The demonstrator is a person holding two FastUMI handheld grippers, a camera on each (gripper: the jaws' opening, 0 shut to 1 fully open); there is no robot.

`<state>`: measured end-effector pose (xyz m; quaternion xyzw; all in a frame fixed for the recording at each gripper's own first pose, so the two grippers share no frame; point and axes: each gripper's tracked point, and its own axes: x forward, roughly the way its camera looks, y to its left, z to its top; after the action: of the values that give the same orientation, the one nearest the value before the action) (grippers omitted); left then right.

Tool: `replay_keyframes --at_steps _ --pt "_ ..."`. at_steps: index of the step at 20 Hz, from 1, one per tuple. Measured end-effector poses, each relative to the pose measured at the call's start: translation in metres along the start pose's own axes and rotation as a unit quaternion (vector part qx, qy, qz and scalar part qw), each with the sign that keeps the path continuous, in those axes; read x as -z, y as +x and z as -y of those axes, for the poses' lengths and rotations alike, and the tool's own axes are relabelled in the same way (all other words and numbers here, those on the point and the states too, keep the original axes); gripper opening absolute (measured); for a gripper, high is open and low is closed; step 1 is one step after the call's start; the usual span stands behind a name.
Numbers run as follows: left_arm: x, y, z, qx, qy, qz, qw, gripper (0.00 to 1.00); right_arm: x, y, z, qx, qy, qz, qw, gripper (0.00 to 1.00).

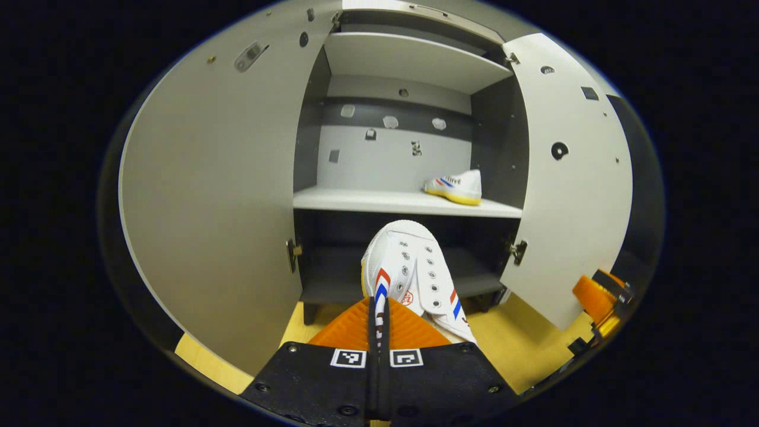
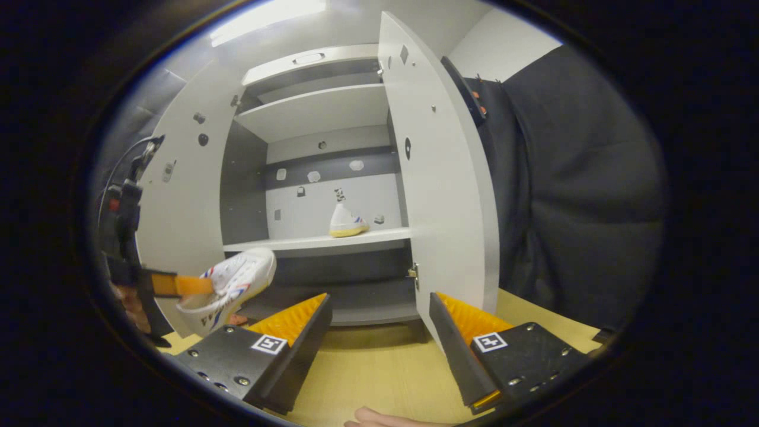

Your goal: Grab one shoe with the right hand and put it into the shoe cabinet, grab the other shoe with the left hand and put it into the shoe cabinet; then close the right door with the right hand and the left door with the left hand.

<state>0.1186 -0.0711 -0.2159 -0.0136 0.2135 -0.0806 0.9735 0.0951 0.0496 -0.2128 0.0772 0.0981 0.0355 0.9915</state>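
— What's the left gripper [image 1: 377,314] got?
— Its fingers are pinched on a white shoe [image 1: 409,273], held off the floor near the shoe cabinet [image 1: 409,59].
— And the right gripper [image 2: 379,320]?
— Jaws wide apart, holding nothing, near the right door [image 2: 450,196].
— The other shoe [image 1: 455,186]?
— On the middle shelf [image 1: 367,201], far right; both doors stand open.

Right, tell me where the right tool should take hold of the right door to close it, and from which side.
Take the right door by its free vertical edge, the one away from the hinges, coming from its outer face. It stands swung wide open and the panel is thin and flat, so the open right tool could straddle that edge or simply push the outer face toward the cabinet.
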Motion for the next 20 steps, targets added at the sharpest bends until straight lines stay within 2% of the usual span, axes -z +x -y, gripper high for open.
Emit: replay_keyframes --at_steps 7,12,16,20 --pt "-0.114 0.048 0.009 -0.001 -0.022 0.066 0.998 0.0 0.002 0.001 -0.01 -0.024 0.016 0.001 1.0 0.99" --pt "-0.164 0.121 0.013 -0.012 -0.028 0.047 0.998 0.0 0.006 -0.002 -0.013 -0.035 0.01 -0.005 0.999 0.98" --pt "-0.169 0.189 -0.001 -0.048 -0.034 -0.005 0.998 0.0 0.0 -0.009 -0.015 -0.033 0.023 0.003 0.999 0.98" --pt "-0.155 0.231 -0.013 -0.053 -0.045 -0.039 0.997 0.0 0.0 -0.018 -0.015 -0.028 0.01 0.006 1.0 0.98"
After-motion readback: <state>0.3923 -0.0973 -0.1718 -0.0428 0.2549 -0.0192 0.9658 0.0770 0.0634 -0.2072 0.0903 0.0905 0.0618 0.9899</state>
